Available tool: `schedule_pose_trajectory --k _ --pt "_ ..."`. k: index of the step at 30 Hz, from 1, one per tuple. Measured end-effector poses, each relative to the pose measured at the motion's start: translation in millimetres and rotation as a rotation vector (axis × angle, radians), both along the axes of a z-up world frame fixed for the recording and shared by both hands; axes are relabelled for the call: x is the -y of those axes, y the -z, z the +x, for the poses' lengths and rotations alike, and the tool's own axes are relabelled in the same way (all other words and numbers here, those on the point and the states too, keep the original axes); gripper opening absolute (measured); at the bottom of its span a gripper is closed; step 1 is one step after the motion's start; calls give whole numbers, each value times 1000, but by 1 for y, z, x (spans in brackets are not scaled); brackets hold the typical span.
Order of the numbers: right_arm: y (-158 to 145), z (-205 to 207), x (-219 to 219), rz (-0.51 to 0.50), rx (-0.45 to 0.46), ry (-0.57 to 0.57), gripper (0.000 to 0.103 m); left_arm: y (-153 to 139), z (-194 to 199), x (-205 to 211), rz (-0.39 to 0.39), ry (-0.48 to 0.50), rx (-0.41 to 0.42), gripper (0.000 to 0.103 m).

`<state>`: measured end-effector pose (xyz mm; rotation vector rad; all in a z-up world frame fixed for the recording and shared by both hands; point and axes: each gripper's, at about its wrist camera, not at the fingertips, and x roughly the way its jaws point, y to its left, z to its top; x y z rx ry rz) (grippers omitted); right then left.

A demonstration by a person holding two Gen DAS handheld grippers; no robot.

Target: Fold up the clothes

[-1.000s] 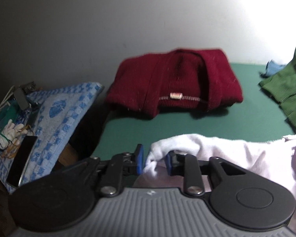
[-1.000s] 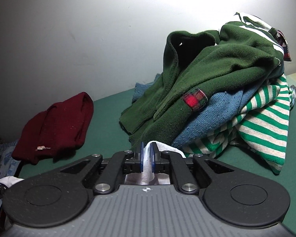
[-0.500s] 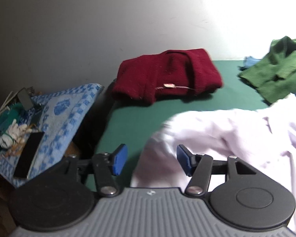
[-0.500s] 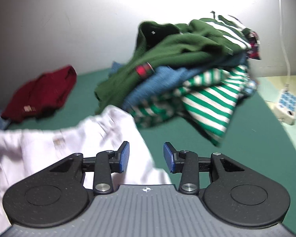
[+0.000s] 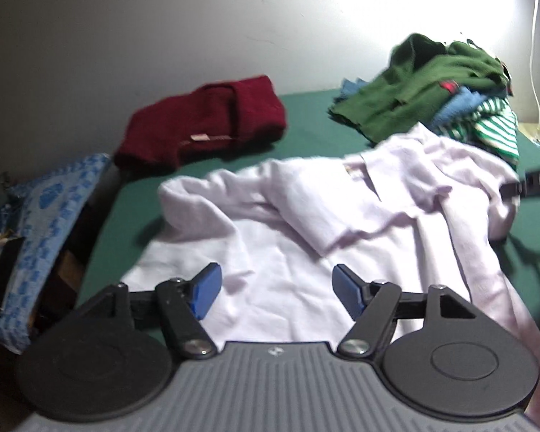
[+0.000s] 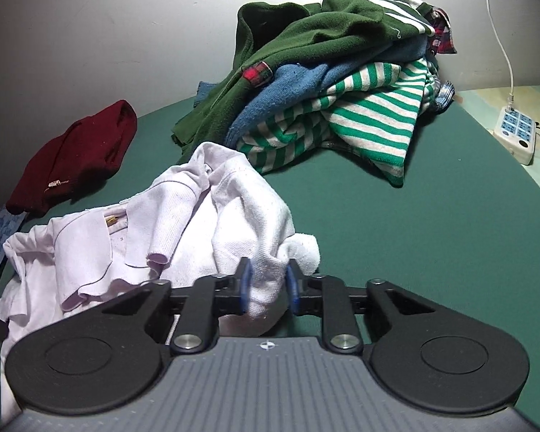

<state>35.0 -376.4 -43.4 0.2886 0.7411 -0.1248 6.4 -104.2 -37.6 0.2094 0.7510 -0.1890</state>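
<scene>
Pinching a fold of the pale shirt (image 6: 234,216), the right hand-held gripper (image 6: 268,289) is narrowed; the left hand-held gripper (image 5: 275,289) gapes wide, empty.

A pale lilac polo shirt (image 5: 306,216) lies crumpled, collar up, on the green table (image 6: 396,234).

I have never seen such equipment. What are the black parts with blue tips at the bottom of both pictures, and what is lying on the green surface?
They are two hand-held grippers, one per hand, each with a camera looking along its fingers. The left gripper is open above a pale pink shirt spread on the green table. The right gripper has its blue pads closed on a bunched part of the same shirt. Farther back lie a folded dark red sweater and an unfolded pile of clothes: green, blue and striped. A white power strip lies at the right.
</scene>
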Motion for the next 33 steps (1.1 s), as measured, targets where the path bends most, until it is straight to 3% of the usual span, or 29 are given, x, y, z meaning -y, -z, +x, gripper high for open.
schedule_pose_trajectory --k 11,15,17,18,19,21,26,28,29,30,31,33 --pt "-65 8 37 -240 193 96 0 22 -11 12 20 4 -42 78" --pt "-62 24 55 -230 125 117 1 30 -19 17 26 13 -43 79" --pt "-52 22 57 -147 72 78 8 34 -23 19 29 17 -44 79" --pt "-45 18 54 -137 53 60 19 36 -25 20 30 20 -44 79" --pt "-38 14 50 -128 35 42 38 38 -27 22 31 22 -45 79" --pt "-21 3 39 -108 5 18 57 39 -28 22 7 18 -56 79" --pt "12 -7 26 -43 -69 29 58 38 -28 30 -38 34 -71 84" --pt "20 -6 29 3 -81 50 57 38 -28 36 -29 42 -64 84" --pt "22 -5 31 20 -77 52 45 38 -27 38 -28 45 -64 84" --pt "21 -3 33 22 -73 49 23 37 -26 39 -26 46 -64 84" --pt "21 -2 35 24 -68 46 10 37 -25 40 -24 47 -65 84" --pt "14 0 41 7 -38 62 8 37 -22 38 -22 45 -59 85"
